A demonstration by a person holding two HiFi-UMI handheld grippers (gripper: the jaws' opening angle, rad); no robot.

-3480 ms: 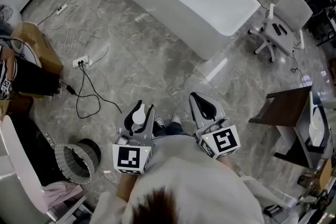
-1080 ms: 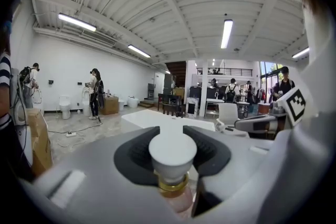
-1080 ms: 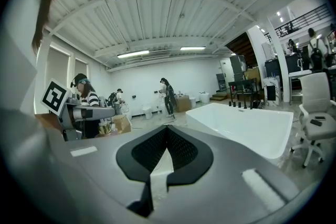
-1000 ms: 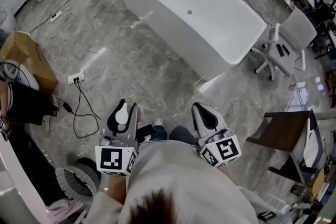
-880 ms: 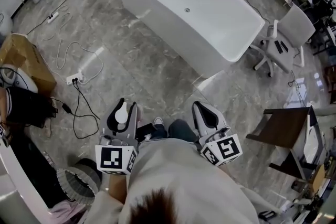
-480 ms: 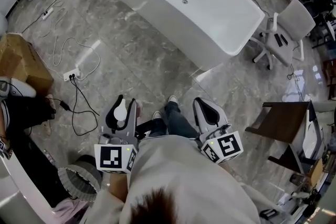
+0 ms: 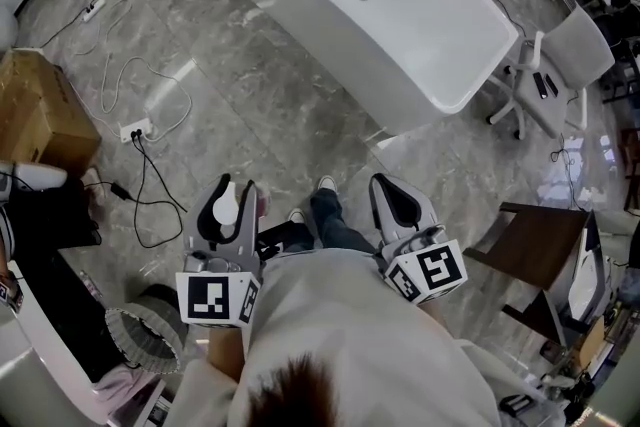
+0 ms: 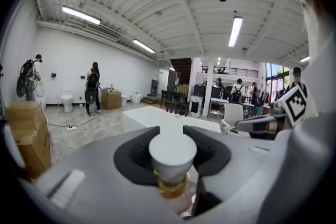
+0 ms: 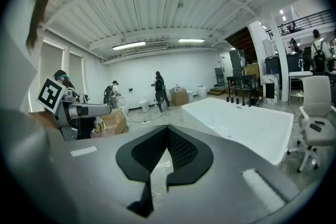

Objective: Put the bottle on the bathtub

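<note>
**Bottle in L gripper, well short of the tub**

Print in view: a b/w square code on each gripper's cube, the L cube (image 7: 215, 300) and the R cube (image 7: 432, 270), both facing up to the head cam.

Far L on the floor: a cardboard box (image 7: 35, 110). Next to it is a white power strip (image 7: 135, 128) w/ black and white cables looping off it. Below that, near the person's L side, is a round mesh basket (image 7: 140, 335).

L gripper (image 7: 236, 183) is held out in front of the torso and aims ahead twd the tub. Its jaws are clamped on the bottle (image 7: 226, 207). In the L gripper view the pads (image 8: 207, 152) sit on either side of the bottle (image 8: 172, 157), right at its white cap. A gold collar and pinkish body hang below the L gripper (image 8: 172, 135). The bottle is over bare floor, well apart from the bathtub (image 7: 310, 20).

Centre: the person's shoes (image 7: 326, 183) show between the two grippers. The tub is ahead, white, w/ dark taps at its far end.

R gripper (image 7: 386, 181) is parallel to the L and at approx the same height, aiming the same way. Its jaws are closed together w/ nothing between them, as the R gripper view (image 9: 167, 128) shows. The bathtub (image 9: 252, 126) lies ahead and to the R there.

Far R: a white office chair (image 7: 560, 65) beside the tub, and nearer, a dark wood table (image 7: 530, 245).
</note>
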